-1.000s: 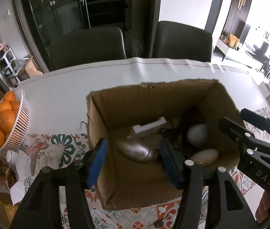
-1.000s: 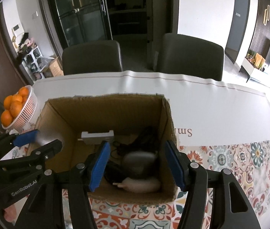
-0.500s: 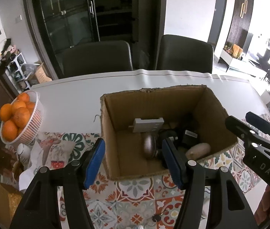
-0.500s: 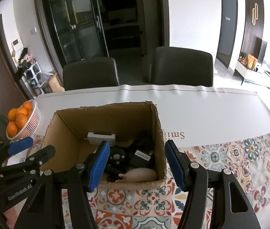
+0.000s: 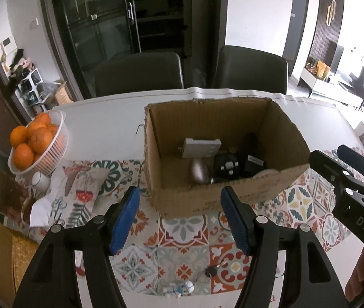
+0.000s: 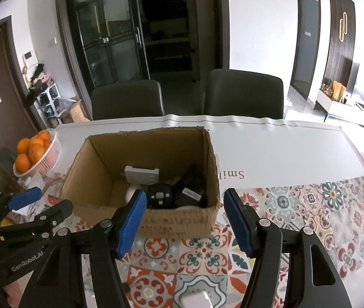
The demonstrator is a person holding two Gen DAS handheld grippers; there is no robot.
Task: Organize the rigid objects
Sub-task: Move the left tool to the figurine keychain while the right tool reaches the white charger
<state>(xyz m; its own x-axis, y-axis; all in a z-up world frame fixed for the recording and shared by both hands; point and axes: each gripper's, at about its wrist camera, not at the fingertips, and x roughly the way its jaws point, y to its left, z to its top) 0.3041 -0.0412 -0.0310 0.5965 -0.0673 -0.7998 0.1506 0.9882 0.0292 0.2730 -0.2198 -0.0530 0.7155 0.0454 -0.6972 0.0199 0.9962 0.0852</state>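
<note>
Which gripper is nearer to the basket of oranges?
Left. The left gripper is just right of the basket of oranges; the right gripper is farther right, before the box's other end.

Oranges [image 5: 31, 138] in white basket [image 5: 53, 151], two dark chairs [image 5: 140, 73], glass cabinet [image 6: 110, 33].

Cardboard box [image 5: 223, 195] on the table [image 5: 104, 118], mouse [image 5: 199, 171], grey device [image 5: 202, 147] and round gadget [image 5: 226, 165] inside it, basket of oranges [image 5: 34, 143] to its left, two chairs [image 5: 139, 73] behind the table.
</note>
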